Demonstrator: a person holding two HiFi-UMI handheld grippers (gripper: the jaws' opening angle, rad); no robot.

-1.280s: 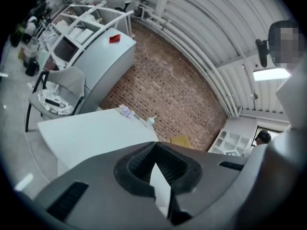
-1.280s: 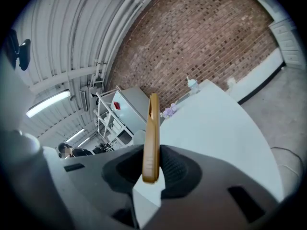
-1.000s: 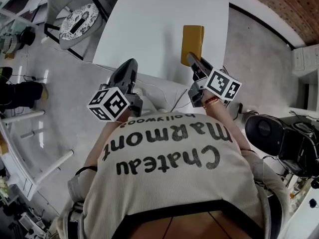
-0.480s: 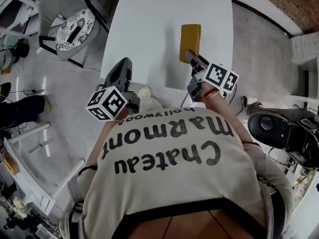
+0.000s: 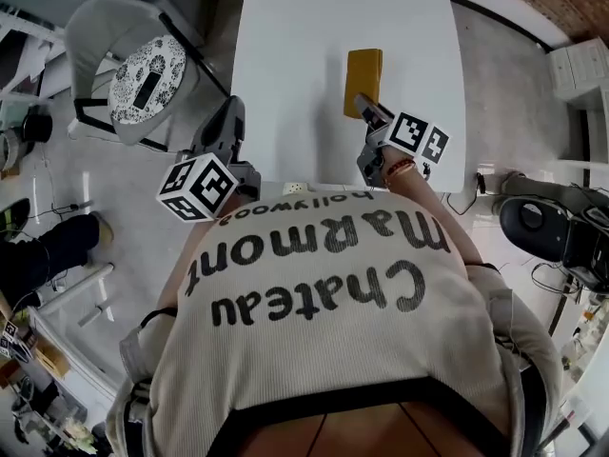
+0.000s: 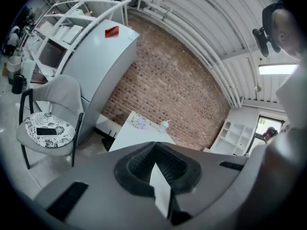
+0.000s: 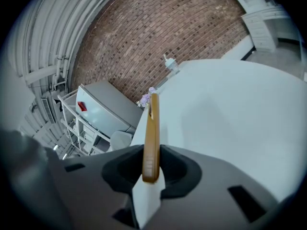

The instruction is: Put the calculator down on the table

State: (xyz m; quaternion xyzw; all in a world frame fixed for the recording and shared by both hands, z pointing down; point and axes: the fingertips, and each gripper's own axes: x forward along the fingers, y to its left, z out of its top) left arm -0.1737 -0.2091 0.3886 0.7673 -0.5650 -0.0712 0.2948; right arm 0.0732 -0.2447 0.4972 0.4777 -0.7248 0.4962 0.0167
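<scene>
Task not finished. The calculator (image 5: 363, 76), a mustard-yellow slab, is in the right gripper (image 5: 369, 112). Its fingers (image 7: 180, 169) are clenched on the near end of it, and it is seen edge-on from the right gripper view, sticking out forward past the tips. It sits over the white worktop (image 5: 314, 27), close to the near edge, towards the near right corner. I cannot tell whether its far end is touching the surface yet; my read is that it hangs just above.

Done: calculator picked up and brought over the worktop. Left: lower it flat onto the surface, let go, pull the gripper away. There is plenty of bare worktop under and ahead of it, so the set-down looks easy.

The left gripper (image 6: 156, 152) has its fingers closed together with nothing between them. From the head view it is off the worktop's left edge, over the floor, and has no part in this step as far as I can judge.

Containers: none near the calculator. At the worktop's far edge stand a small vessel (image 6: 165, 124) and what look like flowers (image 6: 140, 122), too small to tell what holds what.

Off to the left is a chair (image 5: 105, 27) with a patterned cushion and a dark flat object (image 5: 146, 65) lying on it.
</scene>
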